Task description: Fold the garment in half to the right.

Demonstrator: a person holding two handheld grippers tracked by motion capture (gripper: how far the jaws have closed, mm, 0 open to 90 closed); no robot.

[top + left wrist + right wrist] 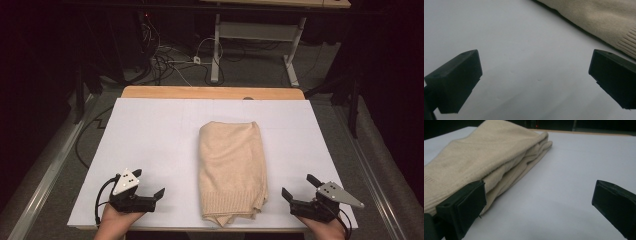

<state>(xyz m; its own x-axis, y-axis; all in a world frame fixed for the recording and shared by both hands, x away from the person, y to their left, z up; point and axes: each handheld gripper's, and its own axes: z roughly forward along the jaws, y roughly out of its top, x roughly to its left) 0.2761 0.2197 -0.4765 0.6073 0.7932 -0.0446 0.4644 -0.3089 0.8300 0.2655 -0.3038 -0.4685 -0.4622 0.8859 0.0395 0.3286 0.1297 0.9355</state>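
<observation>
Cream knitted wool, folded into a long bundle, makes up the sweater [231, 169], which lies on the white desk [150, 135] between the two claws, its ribbed hem at the end nearest them and its rounded fold at the far end. The left claw [148, 184] sits off the sweater's left side, well apart from it, jaws spread wide with nothing between them; in the left gripper view the left claw [535, 82] looks along bare desk, with the ribbed hem [627, 41] passing beyond its right jaw. The right claw [300, 187] stands just beside the sweater's right edge, jaws also at full spread and empty; in the right gripper view the right claw [539, 207] has the stacked layers of the sweater [489, 157] running away past its left jaw, close to it though whether they touch I cannot tell. The knit looks soft, light and limp: it should sag and slide open if lifted at one point, and the layers may part, since the near corner already hangs a little loose. The stretchy ribbing gives a firmer bite than the plain knit. A sound hold would pinch all the layers together at the two near corners, one claw on each, or at the thick folded side edge, with the jaws slid low along the desk under the bottom layer
</observation>
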